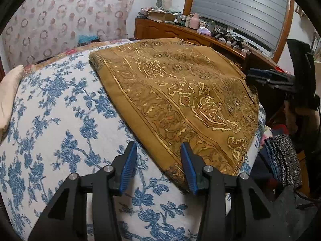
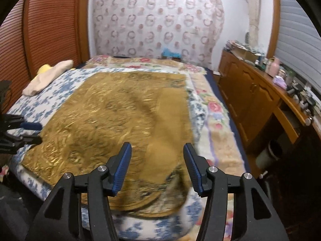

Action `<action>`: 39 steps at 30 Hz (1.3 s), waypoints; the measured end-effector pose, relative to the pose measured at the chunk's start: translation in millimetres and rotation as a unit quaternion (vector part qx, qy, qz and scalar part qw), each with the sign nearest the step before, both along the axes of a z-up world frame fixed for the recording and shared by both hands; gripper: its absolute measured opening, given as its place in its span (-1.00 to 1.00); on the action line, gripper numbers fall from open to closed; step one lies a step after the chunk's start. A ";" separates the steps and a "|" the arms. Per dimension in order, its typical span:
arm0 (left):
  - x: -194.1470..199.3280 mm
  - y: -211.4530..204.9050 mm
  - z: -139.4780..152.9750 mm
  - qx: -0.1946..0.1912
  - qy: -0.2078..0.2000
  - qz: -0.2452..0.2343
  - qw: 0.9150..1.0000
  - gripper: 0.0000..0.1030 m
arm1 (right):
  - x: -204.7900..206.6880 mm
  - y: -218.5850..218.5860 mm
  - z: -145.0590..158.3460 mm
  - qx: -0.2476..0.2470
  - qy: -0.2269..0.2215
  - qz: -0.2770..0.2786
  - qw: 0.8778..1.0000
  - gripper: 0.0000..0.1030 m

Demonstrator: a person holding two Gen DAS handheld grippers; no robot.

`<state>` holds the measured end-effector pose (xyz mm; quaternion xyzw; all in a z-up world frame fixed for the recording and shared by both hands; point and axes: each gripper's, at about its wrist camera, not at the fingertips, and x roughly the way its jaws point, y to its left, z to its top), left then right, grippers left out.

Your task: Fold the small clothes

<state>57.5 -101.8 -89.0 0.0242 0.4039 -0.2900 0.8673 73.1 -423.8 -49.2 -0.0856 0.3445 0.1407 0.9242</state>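
A golden-brown patterned cloth lies folded on the bed's blue-flowered sheet. My left gripper hovers over the cloth's near corner. It is open, and its right finger stands over the cloth's edge without pinching it. In the right wrist view the same cloth is blurred, with a fold and a rumpled near edge. My right gripper is open just above that near edge, its blue pads apart and gripping nothing. Each gripper shows at the edge of the other's view: the right gripper and the left gripper.
A cream pillow lies at the bed's far left. A flowered blanket covers the bed's right side. A wooden dresser crowded with bottles runs along the right wall. Dark patterned clothes are piled off the bed's edge.
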 end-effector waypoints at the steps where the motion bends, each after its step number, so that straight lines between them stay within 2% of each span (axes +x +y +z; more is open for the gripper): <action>1: -0.7 0.0 -0.4 -0.003 0.001 -0.001 1.000 -0.14 | -0.9 4.3 -2.9 0.002 0.004 0.007 1.000 0.12; 4: -2.4 -0.6 -0.5 -0.004 0.001 -0.005 1.000 -0.14 | -5.9 21.0 -12.9 0.000 0.014 0.030 0.999 0.16; 7: -2.6 -1.7 -0.4 -0.005 0.004 -0.010 1.000 -0.27 | -9.0 34.0 -19.5 0.001 0.025 0.050 0.998 0.17; 11: -4.8 -4.9 0.7 -0.001 0.005 -0.015 1.000 -0.31 | -11.9 46.0 -24.9 0.003 0.033 0.069 0.997 0.17; 13: -5.2 -5.6 0.7 -0.015 0.018 -0.029 0.999 -0.73 | -12.8 49.7 -26.6 0.003 0.035 0.073 0.997 0.17; 16: -5.8 -6.6 5.3 -0.023 0.016 -0.037 0.999 -0.98 | -14.7 54.2 -29.0 0.003 0.040 0.081 0.996 0.22; 18: -5.6 -5.7 13.3 -0.027 0.007 -0.030 0.999 -0.99 | -16.7 58.4 -29.9 0.004 0.042 0.087 0.995 0.28; 22: -2.3 -5.1 34.2 -0.044 -0.016 -0.022 0.999 -1.00 | -23.6 64.8 -27.1 0.017 0.049 0.108 0.993 0.29; 28: 10.6 -6.7 66.3 -0.069 -0.052 -0.018 0.996 -1.00 | -39.5 75.0 -14.0 0.014 0.036 0.128 0.991 0.29; 32: 23.7 -10.3 73.6 -0.071 -0.062 -0.010 0.995 -1.00 | -46.0 82.5 -14.2 0.002 0.032 0.144 0.989 0.31; 39: 36.1 -13.6 76.4 -0.079 -0.065 -0.002 0.995 -1.00 | -34.9 85.0 -38.6 -0.028 0.049 0.138 0.989 0.32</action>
